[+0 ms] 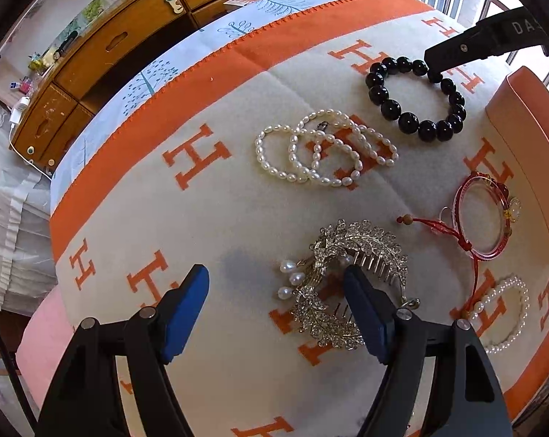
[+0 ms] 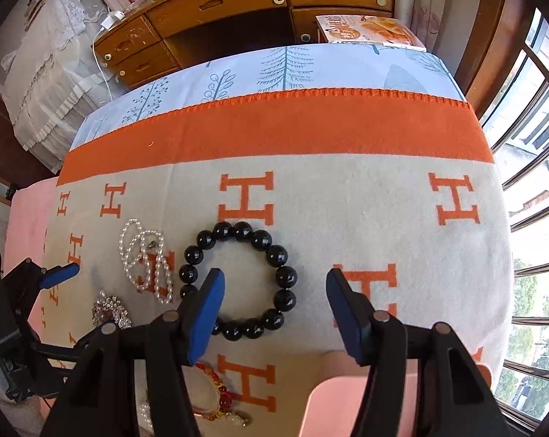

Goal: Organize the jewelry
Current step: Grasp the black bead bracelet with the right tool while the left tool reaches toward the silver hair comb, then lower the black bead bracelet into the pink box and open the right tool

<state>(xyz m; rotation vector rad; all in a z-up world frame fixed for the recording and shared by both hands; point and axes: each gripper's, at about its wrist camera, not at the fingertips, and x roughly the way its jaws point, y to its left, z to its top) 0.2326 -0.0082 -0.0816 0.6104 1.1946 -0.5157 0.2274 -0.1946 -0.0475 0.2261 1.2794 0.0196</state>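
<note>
A black bead bracelet (image 1: 416, 100) (image 2: 241, 280) lies on the cream blanket with orange H marks (image 1: 220, 218) (image 2: 347, 196). My right gripper (image 2: 274, 313) is open, just above the bracelet, one finger over its left side; its fingertip (image 1: 438, 62) shows at the beads in the left wrist view. A white pearl strand (image 1: 325, 153) (image 2: 147, 262) lies coiled mid-blanket. A silver rhinestone hair comb (image 1: 347, 284) (image 2: 110, 311) lies beside my open left gripper (image 1: 274, 309), whose right finger is over it. A red bangle with cord (image 1: 482, 225) and a small pearl bracelet (image 1: 504, 317) lie right.
A pink box (image 1: 529, 167) (image 2: 347, 400) sits at the blanket's right edge. A wooden desk with drawers (image 1: 110, 54) (image 2: 238, 11) stands beyond the bed. A book (image 2: 369, 29) lies at the far edge. Window bars (image 2: 536, 182) are to the right.
</note>
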